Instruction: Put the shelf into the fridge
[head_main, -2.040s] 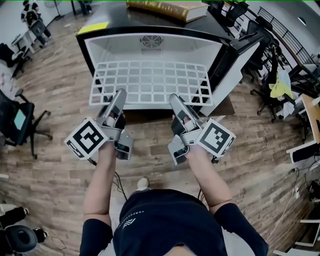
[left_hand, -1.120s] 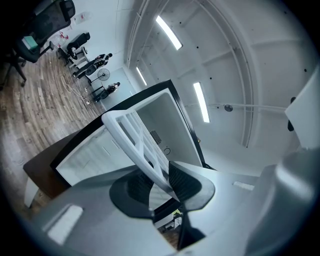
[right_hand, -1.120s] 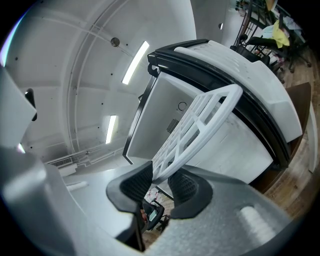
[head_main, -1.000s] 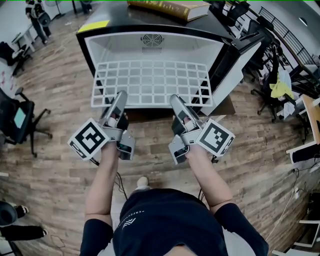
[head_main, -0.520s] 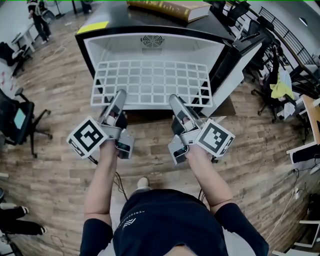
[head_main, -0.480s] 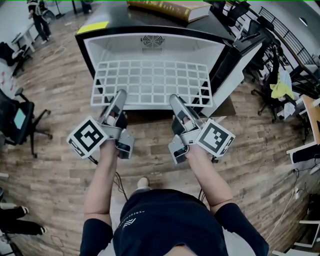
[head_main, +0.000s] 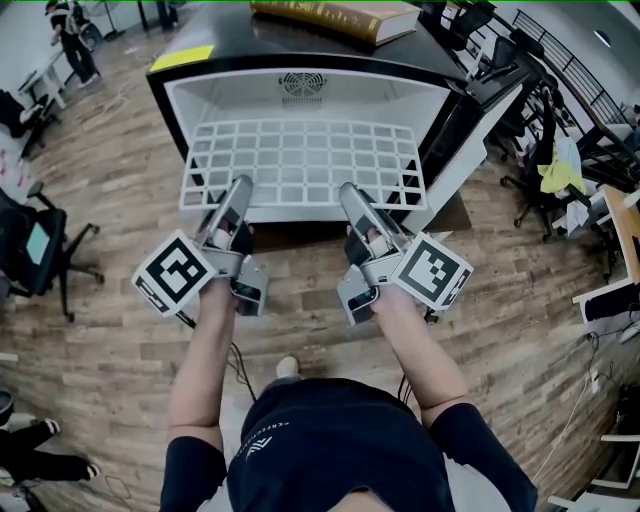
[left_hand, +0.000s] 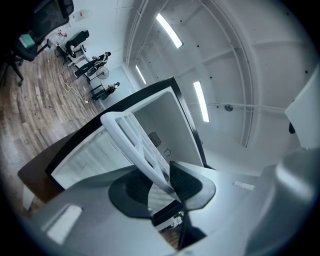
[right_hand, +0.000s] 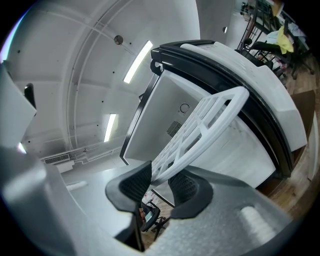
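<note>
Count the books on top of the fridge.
1: a thick tan book lies flat on the fridge's black top, toward the back. Others may lie beyond the picture's upper edge.

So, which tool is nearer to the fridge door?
Right. The right tool is on the shelf's half by the door, the left tool on the far half. Both were just opening, shelf between jaws.

Smooth white plastic grid shelf (head_main: 300, 165); fridge (head_main: 360, 100) glossy black outside, matt white inside; wood-plank floor (head_main: 100, 230); ribbed dark rubbery pads (left_hand: 184, 181).
</note>
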